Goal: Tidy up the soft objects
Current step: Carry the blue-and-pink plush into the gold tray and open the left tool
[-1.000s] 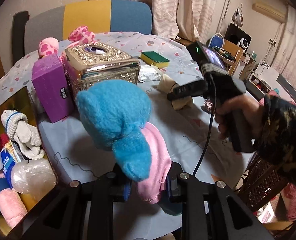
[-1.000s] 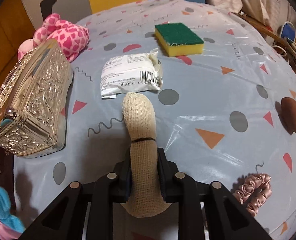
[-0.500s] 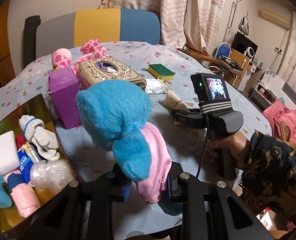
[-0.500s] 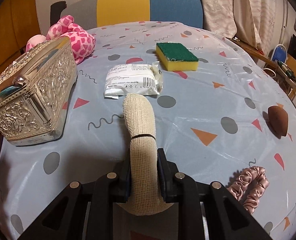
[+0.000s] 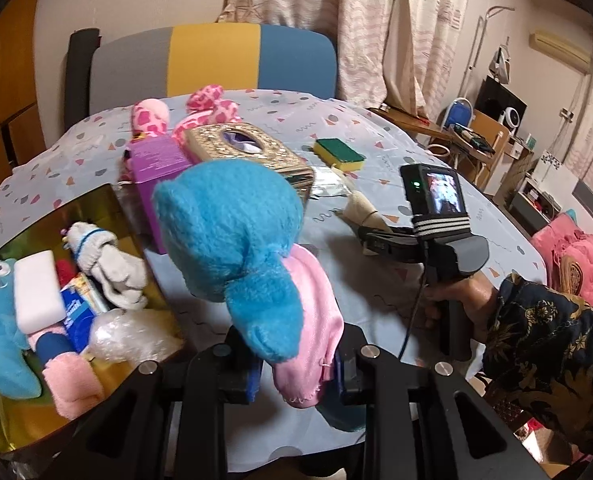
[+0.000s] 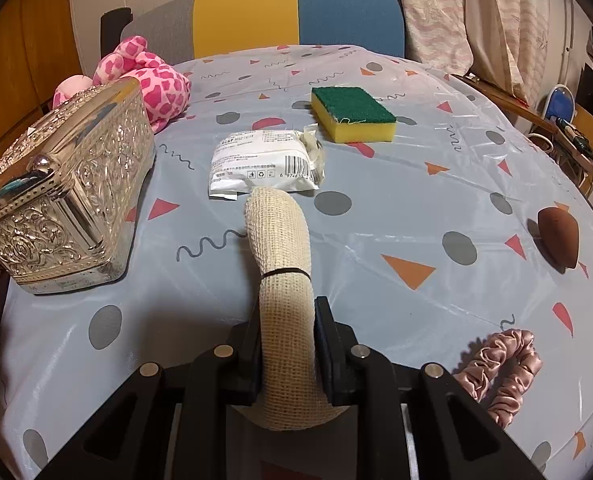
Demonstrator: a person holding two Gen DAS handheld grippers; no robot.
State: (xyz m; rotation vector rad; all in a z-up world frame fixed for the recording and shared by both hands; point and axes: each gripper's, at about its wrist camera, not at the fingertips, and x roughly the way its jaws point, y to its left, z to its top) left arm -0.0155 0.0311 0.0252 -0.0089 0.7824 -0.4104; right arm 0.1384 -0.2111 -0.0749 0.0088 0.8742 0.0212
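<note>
Left wrist view alone shows the left tool [image 5: 296,364] clamping a fuzzy blue-and-pink plush [image 5: 232,236] at frame centre, and a gold bin [image 5: 108,208] lower left. Right wrist view: right tool [image 6: 288,344] clamps a woven beige roll [image 6: 280,252] above the table [image 6: 416,200]; beyond, spongy block [image 6: 352,114].

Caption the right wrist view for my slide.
Right hand-held gripper clamps a beige mesh roll above the patterned tablecloth, sponge beyond.

Left gripper [image 5: 296,364] clamps blue-and-pink plush toy [image 5: 236,232] above table [image 5: 376,292]
</note>
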